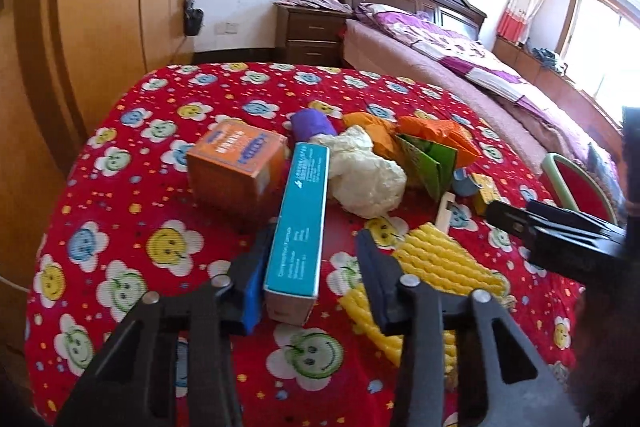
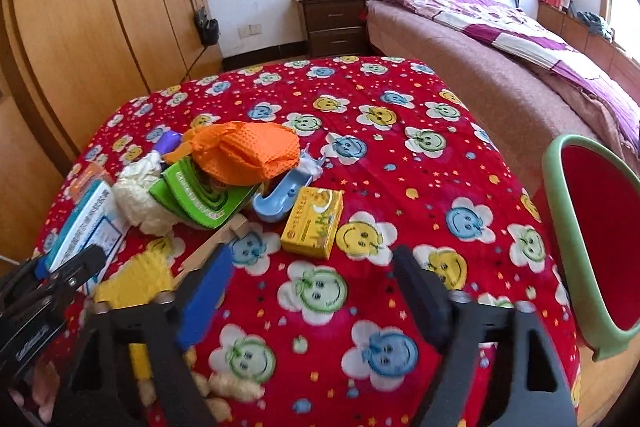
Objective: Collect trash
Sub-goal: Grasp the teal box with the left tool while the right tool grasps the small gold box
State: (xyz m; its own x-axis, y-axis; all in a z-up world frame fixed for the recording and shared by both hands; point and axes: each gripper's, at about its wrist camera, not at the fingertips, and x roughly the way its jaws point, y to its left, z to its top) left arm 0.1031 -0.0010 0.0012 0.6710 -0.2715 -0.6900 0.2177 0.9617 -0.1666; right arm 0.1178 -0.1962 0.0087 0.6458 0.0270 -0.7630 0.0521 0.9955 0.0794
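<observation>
A long teal box (image 1: 300, 219) lies between the fingers of my left gripper (image 1: 316, 233). The left blue pad is beside it and the right finger stands apart, so the jaws are open. Around it lie an orange box (image 1: 236, 163), a crumpled white bag (image 1: 368, 179) and yellow corrugated foam (image 1: 444, 259). My right gripper (image 2: 314, 253) is open over the red cloth, empty, just short of a small yellow box (image 2: 314, 221). Behind that box sit a blue scoop (image 2: 280, 195), a green packet (image 2: 200, 199) and an orange mesh cloth (image 2: 244, 151).
The table (image 2: 400, 147) wears a red smiley-flower cloth. A green-rimmed bin with a red liner (image 2: 560, 227) stands off its right edge. A bed (image 2: 500, 39), a nightstand (image 2: 332, 23) and wooden wardrobes (image 2: 80, 19) lie beyond.
</observation>
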